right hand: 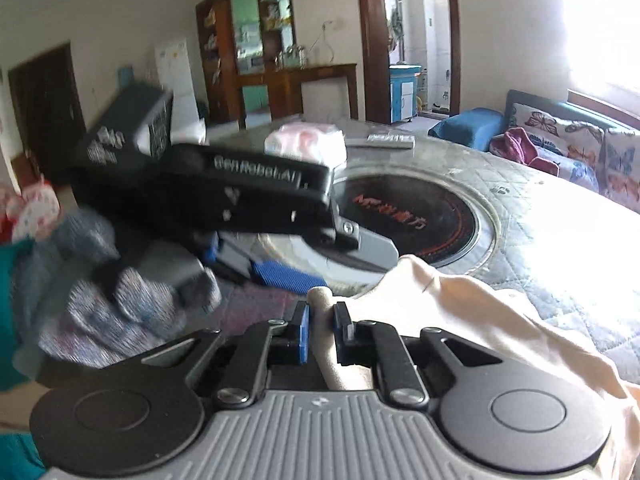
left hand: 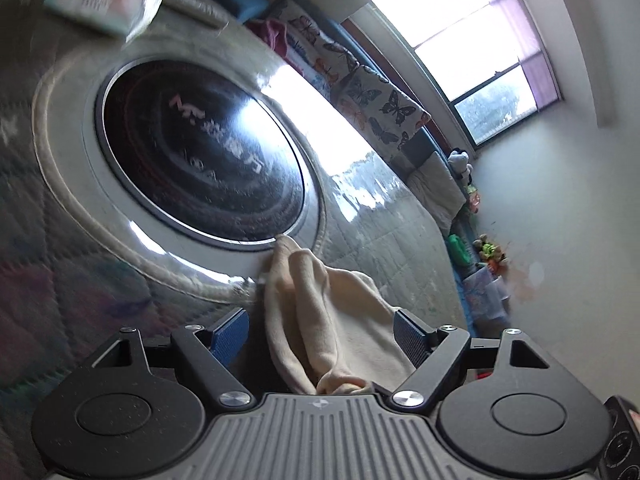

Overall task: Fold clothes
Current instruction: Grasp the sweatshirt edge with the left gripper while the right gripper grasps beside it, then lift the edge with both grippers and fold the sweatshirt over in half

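A cream garment [left hand: 320, 312] lies bunched between the wide-apart fingers of my left gripper [left hand: 322, 330], which is open; the cloth touches neither pad. In the right wrist view my right gripper [right hand: 322, 330] is shut on a fold of the same cream garment [right hand: 460, 312], which drapes to the right over the table. The left gripper [right hand: 240, 208] shows there as a blurred black body just above and left of the cloth, its blue pad [right hand: 286, 274] near the fold.
A round table with a quilted cover [right hand: 552, 216] has a black glass cooktop [right hand: 408, 216] at its centre. A tissue pack [right hand: 306, 142] and a remote [right hand: 390, 140] lie at the far edge. A butterfly-print sofa [right hand: 580, 140] stands beyond.
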Demonstrator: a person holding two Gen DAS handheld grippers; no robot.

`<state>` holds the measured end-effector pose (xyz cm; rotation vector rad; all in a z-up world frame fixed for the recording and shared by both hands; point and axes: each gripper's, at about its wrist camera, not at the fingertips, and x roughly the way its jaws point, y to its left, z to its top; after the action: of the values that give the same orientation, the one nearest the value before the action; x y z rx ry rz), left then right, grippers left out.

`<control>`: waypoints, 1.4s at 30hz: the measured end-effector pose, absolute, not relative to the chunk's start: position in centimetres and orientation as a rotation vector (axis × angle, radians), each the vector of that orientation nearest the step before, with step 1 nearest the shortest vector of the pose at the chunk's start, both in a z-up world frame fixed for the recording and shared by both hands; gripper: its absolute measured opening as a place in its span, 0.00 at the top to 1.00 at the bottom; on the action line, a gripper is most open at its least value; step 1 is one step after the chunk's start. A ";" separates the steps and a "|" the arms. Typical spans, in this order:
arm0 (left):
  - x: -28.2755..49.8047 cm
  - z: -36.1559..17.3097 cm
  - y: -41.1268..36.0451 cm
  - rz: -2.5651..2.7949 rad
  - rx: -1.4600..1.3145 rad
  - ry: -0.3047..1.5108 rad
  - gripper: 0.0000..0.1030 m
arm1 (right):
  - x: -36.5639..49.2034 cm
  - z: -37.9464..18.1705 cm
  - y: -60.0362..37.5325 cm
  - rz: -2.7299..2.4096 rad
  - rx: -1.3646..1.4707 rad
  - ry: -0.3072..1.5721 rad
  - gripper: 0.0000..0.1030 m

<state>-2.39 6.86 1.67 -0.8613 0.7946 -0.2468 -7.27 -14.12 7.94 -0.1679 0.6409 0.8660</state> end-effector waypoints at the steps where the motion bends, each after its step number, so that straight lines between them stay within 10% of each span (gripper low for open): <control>1: -2.1 1.4 6.8 -0.255 -0.885 0.805 0.21 | -7.3 8.0 -14.4 0.870 -0.162 0.641 0.89; 7: -1.1 -1.0 7.0 -0.273 -1.047 0.868 0.41 | -7.8 8.6 -15.9 0.894 -0.129 0.643 0.89; 12: -1.1 -2.0 7.6 -0.253 -1.072 0.875 0.83 | -8.7 7.6 -15.6 0.909 -0.172 0.636 0.89; 37: -2.1 -0.5 5.2 -0.215 -0.816 0.853 0.86 | -4.1 2.2 -33.9 0.273 0.166 0.698 0.71; 42: -2.4 0.3 3.8 -0.208 -0.706 0.829 0.86 | -4.4 2.1 -33.9 0.304 0.183 0.685 0.89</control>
<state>-2.36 3.85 0.34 -0.7062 0.8291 -0.2078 -4.41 -33.86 2.10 0.1828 0.6850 0.3042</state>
